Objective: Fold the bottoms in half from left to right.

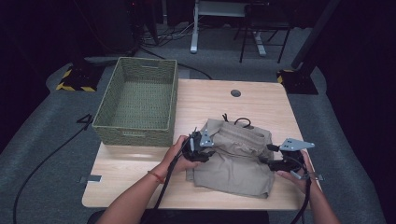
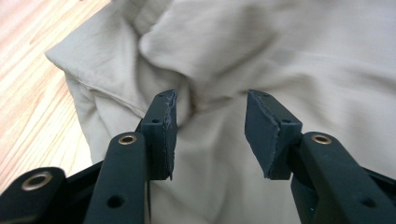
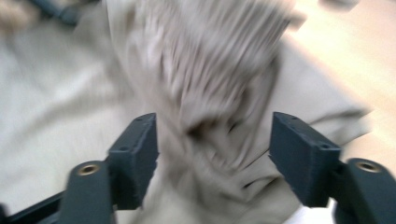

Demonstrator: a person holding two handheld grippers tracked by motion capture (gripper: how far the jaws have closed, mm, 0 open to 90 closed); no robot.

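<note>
The folded khaki shorts (image 1: 236,156) lie on the bench (image 1: 140,177) between both hands, long axis running away from the person – left gripper (image 1: 201,142) at their left edge, right gripper (image 1: 273,156) at their right, each spread and pinching nothing; the basket (image 1: 136,133) stands further left

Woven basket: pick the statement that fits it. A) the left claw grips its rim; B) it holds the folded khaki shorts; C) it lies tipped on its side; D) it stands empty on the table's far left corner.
D: in the high view the woven basket stands upright with a bare bottom, while the khaki shorts lie on the table between the two claws.
</note>
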